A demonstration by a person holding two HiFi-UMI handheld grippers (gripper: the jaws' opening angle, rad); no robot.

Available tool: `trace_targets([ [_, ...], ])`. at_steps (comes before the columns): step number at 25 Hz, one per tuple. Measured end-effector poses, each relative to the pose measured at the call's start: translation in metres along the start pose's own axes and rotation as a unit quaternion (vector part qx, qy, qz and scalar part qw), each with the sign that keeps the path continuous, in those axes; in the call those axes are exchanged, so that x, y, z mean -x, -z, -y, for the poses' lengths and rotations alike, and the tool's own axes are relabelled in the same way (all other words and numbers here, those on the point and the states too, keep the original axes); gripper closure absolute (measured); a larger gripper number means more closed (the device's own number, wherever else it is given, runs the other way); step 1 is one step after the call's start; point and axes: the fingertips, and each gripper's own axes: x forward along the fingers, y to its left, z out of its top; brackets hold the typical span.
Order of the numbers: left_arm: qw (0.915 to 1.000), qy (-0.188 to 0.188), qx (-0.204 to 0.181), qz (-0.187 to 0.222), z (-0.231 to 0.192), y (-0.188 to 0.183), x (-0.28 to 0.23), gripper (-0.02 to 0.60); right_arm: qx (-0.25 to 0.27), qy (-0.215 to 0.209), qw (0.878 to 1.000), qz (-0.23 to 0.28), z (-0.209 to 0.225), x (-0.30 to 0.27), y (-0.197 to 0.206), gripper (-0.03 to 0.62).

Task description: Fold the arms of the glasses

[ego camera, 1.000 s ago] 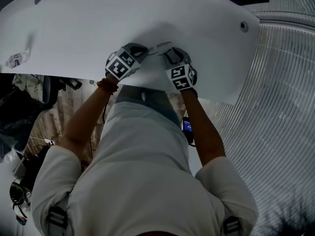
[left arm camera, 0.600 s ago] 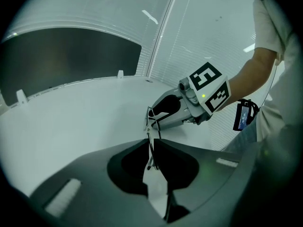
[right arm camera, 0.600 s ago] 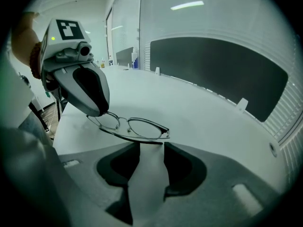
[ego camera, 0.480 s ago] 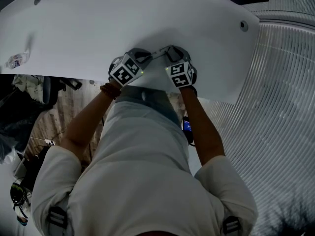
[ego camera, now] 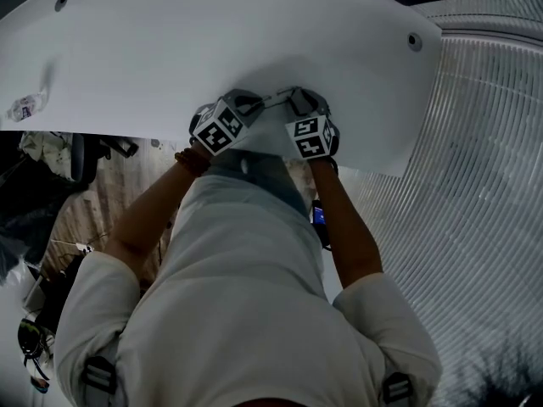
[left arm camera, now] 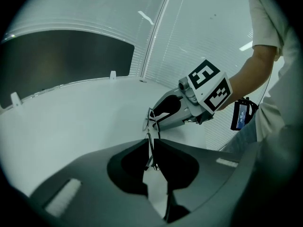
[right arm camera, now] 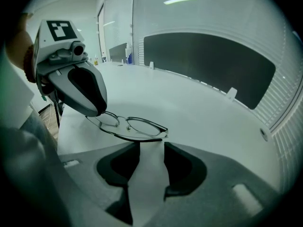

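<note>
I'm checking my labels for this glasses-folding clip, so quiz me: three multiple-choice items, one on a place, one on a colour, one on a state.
1. Where are the glasses?
A. inside a case
B. just ahead of the right gripper's jaws
C. on the floor

2. What colour is the table top?
A. white
B. red
C. black

3. How do the right gripper's jaws stand?
A. shut tight together
B. clamped on a bottle
C. apart

Answers:
1. B, since the right gripper view shows the frame lying across just beyond its jaw tips.
2. A, since the top looks white in every view.
3. C, since bare table shows in the gap between the two jaws.
</note>
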Motion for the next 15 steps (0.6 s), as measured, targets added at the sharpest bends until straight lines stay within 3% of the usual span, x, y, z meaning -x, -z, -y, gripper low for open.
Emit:
trace_targets([
  [5, 1.0000, 0.002, -0.006, -0.002, 0.011, 0.002, -0.005, 0.543, 0.002, 0.010, 1.000, -0.022, 0.003, 0.008, 0.012, 0.404],
  [15, 0.9997, 0.004, -0.020, -0.013, 0.024, 0.011, -0.014, 0.538, -0.034, -0.029, 0.999, -0.026, -0.002, 0.025, 0.034, 0.362],
])
